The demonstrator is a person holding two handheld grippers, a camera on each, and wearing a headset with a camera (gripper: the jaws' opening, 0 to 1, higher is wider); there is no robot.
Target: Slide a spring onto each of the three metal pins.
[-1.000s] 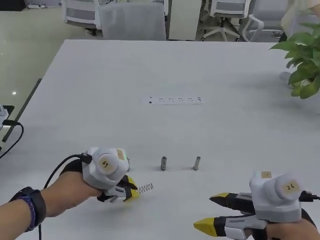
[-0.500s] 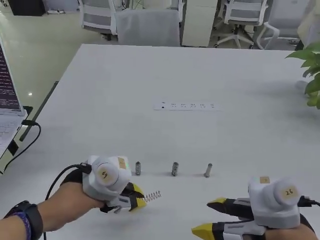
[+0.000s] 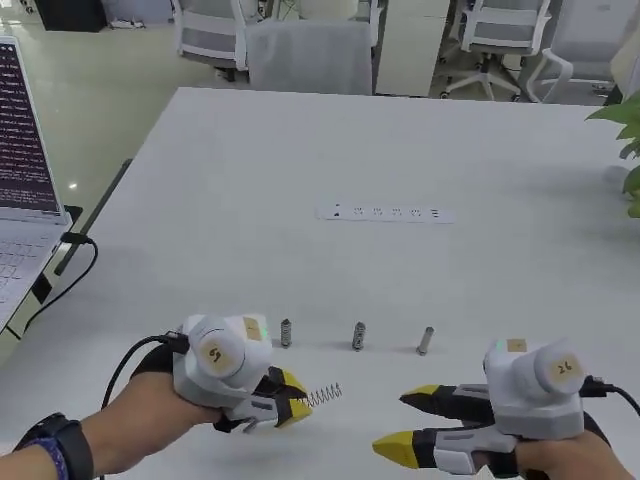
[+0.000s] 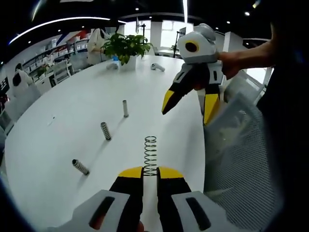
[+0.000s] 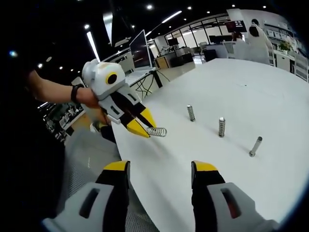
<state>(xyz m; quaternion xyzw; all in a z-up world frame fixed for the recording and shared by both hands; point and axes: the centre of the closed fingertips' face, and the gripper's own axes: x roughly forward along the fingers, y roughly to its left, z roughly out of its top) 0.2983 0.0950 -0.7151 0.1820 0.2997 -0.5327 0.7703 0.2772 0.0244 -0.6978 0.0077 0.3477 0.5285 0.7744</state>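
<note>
Since a second ago our head has swung, so the whole scene sits differently. The left-hand metal pin (image 3: pixel 286 333), then hidden behind the left tool (image 4: pixel 150 173), now shows clear beside it.

That tool is pinched narrow on one end of a small coil spring of thin steel wire (image 3: pixel 325 393). The rest of the coil sticks out free towards the right, just above the white desk (image 3: pixel 300 150) and nearer us than the row of pins. The right tool (image 3: pixel 392 423) hovers at the near right with its jaws wide and nothing between them.

The left-hand pin and the middle metal pin (image 3: pixel 358 336) look already sleeved in coils. The short bare metal pin (image 3: pixel 425 341) on the right stands uncovered, so we judge this is the last spring.

We expect the spring to weigh almost nothing and to be bouncy and easily bent. Squeezed hard across its coils, it could kink or flick away. We judge the present hold at one end the right one, since it leaves the free end's bore open for the pin. The pin itself looks loose-standing and could tip at a sideways nudge.
</note>
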